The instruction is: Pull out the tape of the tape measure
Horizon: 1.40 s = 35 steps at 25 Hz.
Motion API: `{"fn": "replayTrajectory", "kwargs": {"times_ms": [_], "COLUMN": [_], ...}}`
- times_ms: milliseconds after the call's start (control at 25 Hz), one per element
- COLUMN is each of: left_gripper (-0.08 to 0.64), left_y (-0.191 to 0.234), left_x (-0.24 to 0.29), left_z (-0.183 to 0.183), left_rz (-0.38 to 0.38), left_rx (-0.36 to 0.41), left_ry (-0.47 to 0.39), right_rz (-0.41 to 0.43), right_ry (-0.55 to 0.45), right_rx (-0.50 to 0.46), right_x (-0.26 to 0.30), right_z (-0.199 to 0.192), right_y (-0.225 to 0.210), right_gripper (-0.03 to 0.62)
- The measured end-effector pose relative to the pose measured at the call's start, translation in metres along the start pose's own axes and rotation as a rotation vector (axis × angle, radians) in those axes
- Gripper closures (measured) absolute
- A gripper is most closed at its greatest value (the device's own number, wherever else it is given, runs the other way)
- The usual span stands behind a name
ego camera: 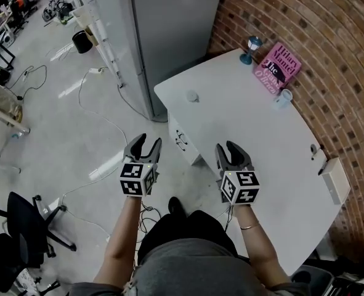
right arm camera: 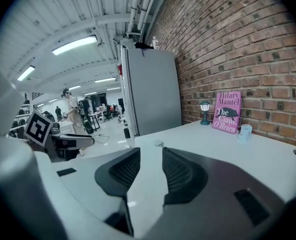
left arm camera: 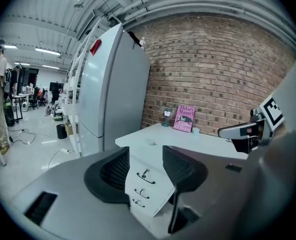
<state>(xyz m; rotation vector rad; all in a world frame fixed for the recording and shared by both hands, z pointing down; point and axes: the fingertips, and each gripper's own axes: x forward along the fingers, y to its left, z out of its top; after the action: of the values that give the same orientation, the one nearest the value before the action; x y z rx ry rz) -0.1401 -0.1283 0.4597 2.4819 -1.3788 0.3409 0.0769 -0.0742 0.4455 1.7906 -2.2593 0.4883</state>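
The left claw (ego camera: 149, 142) stands with its jaws apart and nothing between them. In the left gripper view (left arm camera: 145, 156) only a white drawer unit (left arm camera: 143, 184) shows through the gap. This claw hangs over the floor (ego camera: 64, 122), just off the worktop's near left edge.

The right claw (ego camera: 227, 148) is also parted and empty. In the right gripper view (right arm camera: 151, 156) bare white worktop (right arm camera: 198, 139) shows between its pads. It hangs above the worktop (ego camera: 255, 134) close to the near edge. The two claws sit side by side, apart from each other, both pointing away from the person.

A small round pale grey thing, which looks like the tape measure (ego camera: 192, 95), lies near the worktop's left corner, next to the tall grey cabinet (ego camera: 163, 29). It is too small to make out in detail, and it is well apart from both claws and touched by neither.

Along the far edge, against the brick wall (ego camera: 329, 54), a pink book (ego camera: 278, 68) leans upright. A little blue lamp (ego camera: 252, 48) stands just to its left and a small pale cup (ego camera: 283, 98) near its other side. A white box (ego camera: 335, 179) sits at the right edge. A black office chair (ego camera: 21, 224) and loose cables are on the floor to the left.
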Motion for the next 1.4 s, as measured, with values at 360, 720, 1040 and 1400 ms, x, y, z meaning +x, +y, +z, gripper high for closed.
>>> {"fn": "replayTrajectory", "kwargs": {"times_ms": [360, 720, 1040, 1400], "left_gripper": [0.351, 0.331, 0.324, 0.324], "left_y": [0.001, -0.003, -0.004, -0.009], "left_x": [0.037, 0.081, 0.141, 0.200], "left_z": [0.008, 0.015, 0.024, 0.019], "left_rz": [-0.091, -0.153, -0.193, -0.233], "left_rx": [0.063, 0.154, 0.205, 0.267], "left_ry": [0.044, 0.094, 0.153, 0.234], "right_rz": [-0.043, -0.057, -0.050, -0.036], "right_ry": [-0.019, -0.028, -0.014, 0.033], "right_rx": [-0.020, -0.041, -0.029, 0.023], "right_x": [0.014, 0.032, 0.066, 0.099], "right_z": [0.017, 0.033, 0.041, 0.030], "right_y": [-0.013, -0.034, -0.062, -0.085], "right_gripper": [0.468, 0.468, 0.468, 0.469]}}
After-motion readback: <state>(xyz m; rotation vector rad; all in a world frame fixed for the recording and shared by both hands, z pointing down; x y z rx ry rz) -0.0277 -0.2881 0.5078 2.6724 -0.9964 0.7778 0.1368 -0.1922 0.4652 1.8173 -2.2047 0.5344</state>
